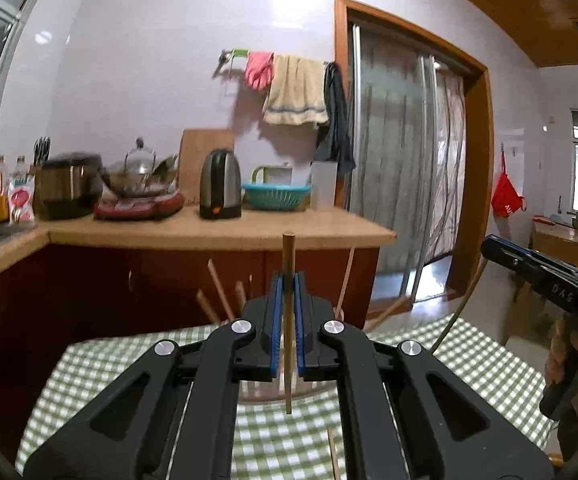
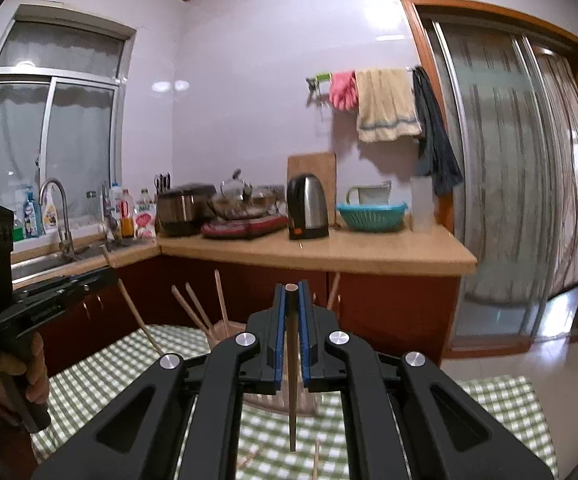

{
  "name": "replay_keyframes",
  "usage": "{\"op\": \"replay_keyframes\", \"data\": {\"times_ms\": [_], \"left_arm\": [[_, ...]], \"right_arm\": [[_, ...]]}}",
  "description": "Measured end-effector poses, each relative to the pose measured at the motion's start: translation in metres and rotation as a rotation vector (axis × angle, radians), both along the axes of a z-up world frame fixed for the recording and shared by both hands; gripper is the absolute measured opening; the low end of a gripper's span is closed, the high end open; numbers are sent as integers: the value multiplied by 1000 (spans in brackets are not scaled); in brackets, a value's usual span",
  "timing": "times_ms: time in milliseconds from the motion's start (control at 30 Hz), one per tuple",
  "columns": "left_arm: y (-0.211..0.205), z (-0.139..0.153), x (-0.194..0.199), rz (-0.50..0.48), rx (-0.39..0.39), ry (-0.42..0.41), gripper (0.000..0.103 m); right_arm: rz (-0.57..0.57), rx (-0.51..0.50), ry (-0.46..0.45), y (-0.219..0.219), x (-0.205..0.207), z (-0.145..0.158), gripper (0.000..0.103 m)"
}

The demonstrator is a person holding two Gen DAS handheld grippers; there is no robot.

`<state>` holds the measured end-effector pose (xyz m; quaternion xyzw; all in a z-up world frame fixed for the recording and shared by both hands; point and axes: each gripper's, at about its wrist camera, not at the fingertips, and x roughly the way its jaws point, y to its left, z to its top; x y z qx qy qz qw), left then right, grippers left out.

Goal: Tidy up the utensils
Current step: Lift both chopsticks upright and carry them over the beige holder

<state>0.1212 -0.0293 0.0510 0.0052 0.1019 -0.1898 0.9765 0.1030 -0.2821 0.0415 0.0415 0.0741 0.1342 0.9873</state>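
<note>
- Two grippers, each clamped on one upright chopstick: left gripper (image 1: 289, 284) on left stick (image 1: 288, 320), right gripper (image 2: 292, 300) on right stick (image 2: 293, 368).
- Holder (image 2: 225, 330) with more sticks stands just ahead on the checked cloth (image 2: 129, 364).
- Loose stick (image 1: 333, 454) lies below.
- Counter (image 2: 369, 254) with kettle (image 2: 307, 208) behind.

2 tongs, the left tongs (image 1: 289, 280) and the right tongs (image 2: 292, 292), each pinching 1 chopstick (image 1: 287, 320). About 5 more chopsticks (image 2: 199, 310) stand in 1 clear holder (image 2: 273, 400); at least 2 lie on the surface (image 2: 89, 380) before it.
</note>
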Motion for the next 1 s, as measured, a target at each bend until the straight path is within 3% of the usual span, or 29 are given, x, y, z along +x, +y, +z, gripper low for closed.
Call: {"op": "replay_keyframes", "data": {"times_ms": [300, 467, 1000], "left_arm": [[-22, 29, 28, 0, 7, -114, 6], [-26, 33, 51, 14, 4, -134, 6], [-21, -17, 106, 57, 28, -36, 6]], "right_arm": [[18, 23, -88, 6, 37, 25, 7], [16, 40, -120, 7, 64, 28, 7], [27, 60, 15, 20, 127, -31, 7]]}}
